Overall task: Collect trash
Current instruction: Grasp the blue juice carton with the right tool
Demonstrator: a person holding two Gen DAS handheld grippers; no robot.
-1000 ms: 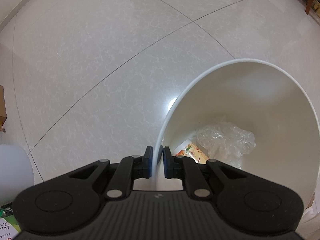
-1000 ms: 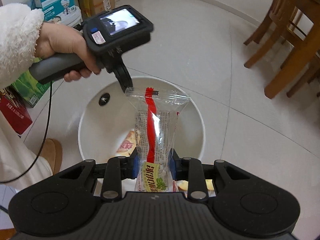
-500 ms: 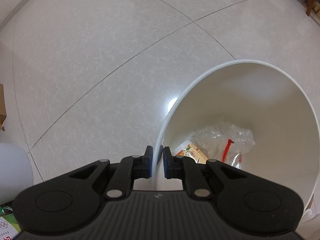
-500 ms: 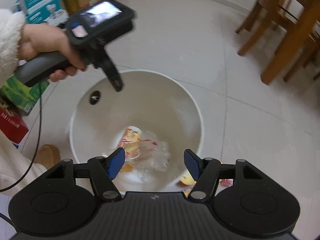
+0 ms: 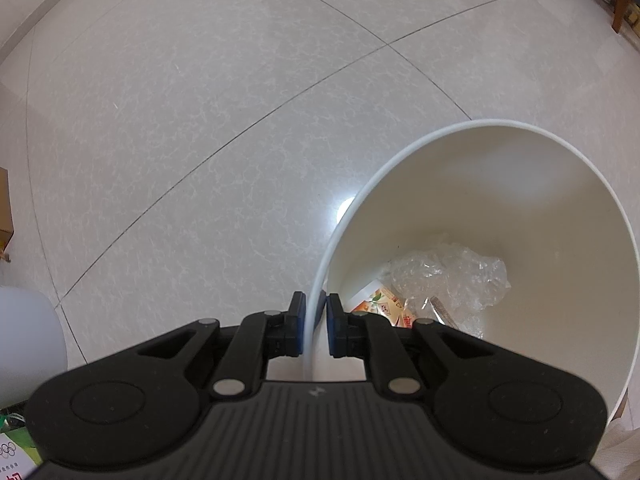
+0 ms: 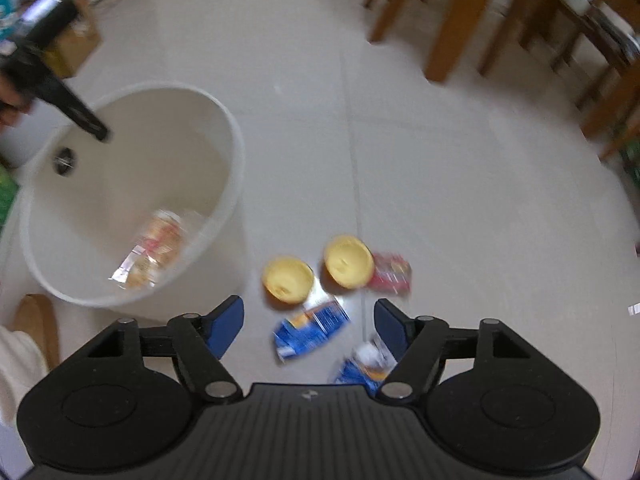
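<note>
Evidently the job stood between two pickups. The left claw (image 5: 314, 330) was clenched on the rim of the white bin (image 5: 472, 125), one pad outside the wall and one inside, holding it upright on the floor (image 5: 200, 120). In the bottom of the bin lay crumpled clear plastic (image 5: 452, 272) and an orange printed wrapper (image 5: 378, 300).

The right claw (image 6: 309, 328) gripped nothing; its jaws had just been opening, stood well apart, and had only bare air between the blue pads (image 6: 226, 320). It pointed steeply down at the trash left on the floor just beside the bin: two yellow cup-shaped pieces (image 6: 288, 279), a red wrapper (image 6: 390, 274) touching the farther one, a blue wrapper (image 6: 310, 330) directly under the open jaws, and a second blue wrapper (image 6: 360, 366) partly hidden by the right finger. That view was smeared with blur, so finer detail on the wrappers could not be read.

By my judgement the next move was a descent onto the blue wrapper under the jaws. It lay flat, so the pads would probably have to reach the floor and pinch an edge or a raised fold. The yellow pieces sat close by and could be nudged if the jaws came down off line. The left hand, dimly seen at the frame edge, needed only to hold the bin where it was.
</note>
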